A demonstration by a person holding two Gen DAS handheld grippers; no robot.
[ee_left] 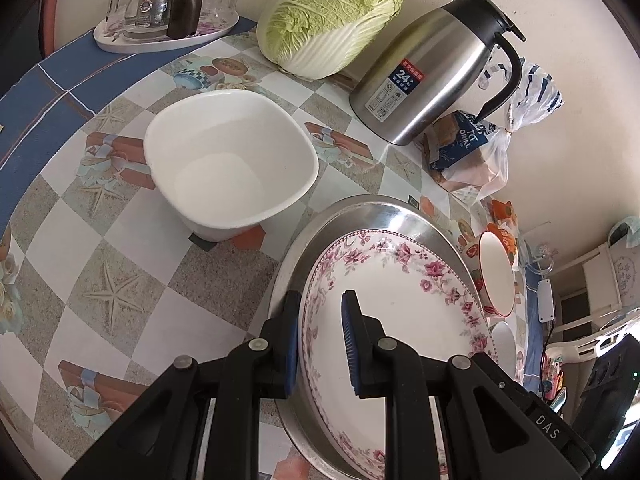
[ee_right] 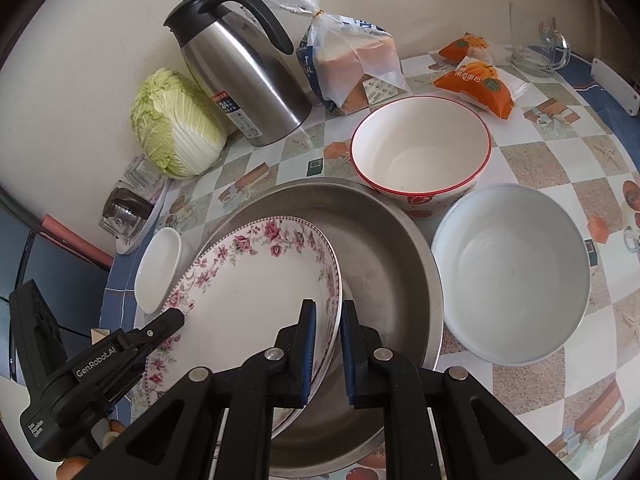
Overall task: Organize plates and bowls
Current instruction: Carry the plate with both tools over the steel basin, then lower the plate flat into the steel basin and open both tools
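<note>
A floral-rimmed plate (ee_left: 384,292) (ee_right: 248,292) lies tilted in a steel basin (ee_left: 384,216) (ee_right: 384,256). My left gripper (ee_left: 320,344) straddles the plate's near rim, jaws apart with a gap showing. My right gripper (ee_right: 328,356) clamps the plate's right rim between its blue pads. The left gripper's body (ee_right: 100,364) also shows in the right wrist view. A white square bowl (ee_left: 232,164) stands left of the basin. A red-rimmed bowl (ee_right: 420,148) (ee_left: 496,276) and a pale grey bowl (ee_right: 512,276) stand by the basin. A small white dish (ee_right: 158,268) lies at the basin's left.
A steel thermos jug (ee_left: 432,72) (ee_right: 244,76), a napa cabbage (ee_left: 332,16) (ee_right: 176,120), a bread bag (ee_right: 352,64) and orange snack packs (ee_right: 480,80) line the wall. A tray with glasses and a glass pot (ee_left: 168,8) sits at the far table edge.
</note>
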